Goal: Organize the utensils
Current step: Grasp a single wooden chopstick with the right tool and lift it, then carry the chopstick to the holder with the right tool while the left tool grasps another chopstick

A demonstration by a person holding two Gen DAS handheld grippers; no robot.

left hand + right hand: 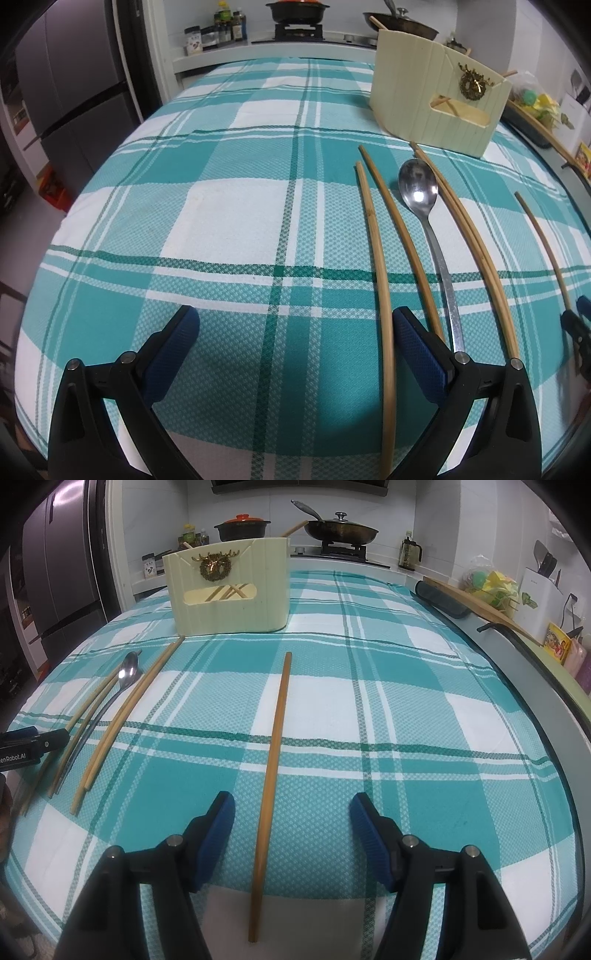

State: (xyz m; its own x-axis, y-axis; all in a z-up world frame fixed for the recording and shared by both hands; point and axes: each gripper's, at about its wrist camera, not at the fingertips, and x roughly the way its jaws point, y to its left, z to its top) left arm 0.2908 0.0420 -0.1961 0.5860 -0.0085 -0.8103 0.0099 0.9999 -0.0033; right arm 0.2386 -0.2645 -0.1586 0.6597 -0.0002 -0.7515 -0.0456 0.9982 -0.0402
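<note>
Right gripper (292, 812) gapes, empty, astride the lone chopstick (275, 738) running toward twelve o'clock.
Light, stiff, probably slick bamboo: pinch mid-shaft. Holder (227, 587) at eleven o'clock.

We see a table under a teal-and-white plaid tablecloth (369, 701). On it lie five bamboo chopsticks (273, 738), a steel spoon (419, 192) and a cream utensil holder (229, 587).
</note>
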